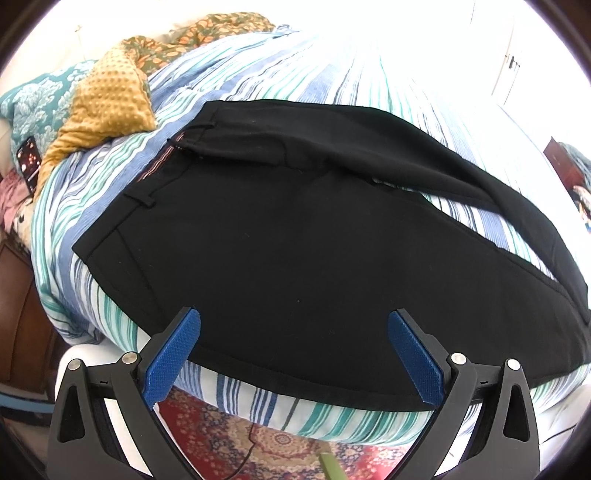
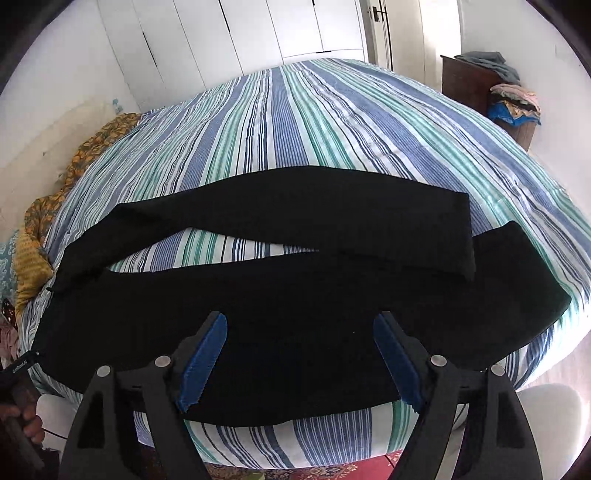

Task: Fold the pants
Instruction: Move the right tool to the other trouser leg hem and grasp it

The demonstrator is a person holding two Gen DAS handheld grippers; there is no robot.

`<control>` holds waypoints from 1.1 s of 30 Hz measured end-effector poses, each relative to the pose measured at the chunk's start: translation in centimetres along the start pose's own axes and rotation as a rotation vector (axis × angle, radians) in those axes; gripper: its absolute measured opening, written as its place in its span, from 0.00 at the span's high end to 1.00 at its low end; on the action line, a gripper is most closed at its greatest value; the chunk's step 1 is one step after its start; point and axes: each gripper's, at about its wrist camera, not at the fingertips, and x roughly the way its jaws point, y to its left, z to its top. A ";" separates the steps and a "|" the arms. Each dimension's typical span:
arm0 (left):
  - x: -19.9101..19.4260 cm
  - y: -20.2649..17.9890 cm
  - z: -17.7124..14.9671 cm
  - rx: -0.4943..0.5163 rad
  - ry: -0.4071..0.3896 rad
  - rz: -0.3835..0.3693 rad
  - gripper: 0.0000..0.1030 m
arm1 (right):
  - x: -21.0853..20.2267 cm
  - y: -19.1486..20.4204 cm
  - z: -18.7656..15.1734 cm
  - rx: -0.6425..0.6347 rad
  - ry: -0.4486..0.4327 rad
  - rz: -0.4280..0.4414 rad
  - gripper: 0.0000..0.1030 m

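Observation:
Black pants [image 1: 288, 251] lie spread flat on a striped bedspread [image 1: 295, 74], waistband to the left, legs running right. In the right wrist view the pants [image 2: 295, 295] show both legs; the far leg's hem lies across the near leg at the right. My left gripper [image 1: 293, 323] is open and empty, hovering above the near edge of the pants' seat part. My right gripper [image 2: 299, 326] is open and empty, above the near leg close to the bed's front edge.
A mustard blanket [image 1: 107, 99] and patterned pillows [image 1: 33, 99] lie at the bed's left end, with a phone [image 1: 28, 158]. A red patterned rug [image 1: 258, 443] is below the bed edge. A wooden cabinet with clothes [image 2: 498, 96] stands at the far right; white wardrobe doors [image 2: 258, 29] stand behind.

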 end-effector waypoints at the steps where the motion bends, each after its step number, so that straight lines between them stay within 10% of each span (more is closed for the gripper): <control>1: 0.1 -0.1 0.0 0.005 0.002 0.000 0.01 | 0.1 0.0 -0.2 0.003 0.004 0.003 0.21; 20: 1.9 -2.1 3.9 0.016 -0.024 0.021 0.01 | 1.8 -7.2 -0.2 0.369 -0.061 0.234 0.21; 28: 2.7 -2.6 3.0 0.060 0.016 0.038 0.01 | 5.7 -13.0 2.0 0.620 -0.111 0.116 0.23; 30: 3.2 -2.7 2.9 0.063 0.034 0.037 0.01 | 6.2 -14.8 2.0 0.738 -0.130 0.098 0.35; 33: 4.4 -3.3 2.8 0.094 0.105 0.014 0.01 | 6.9 -16.1 2.5 0.777 -0.099 0.033 0.87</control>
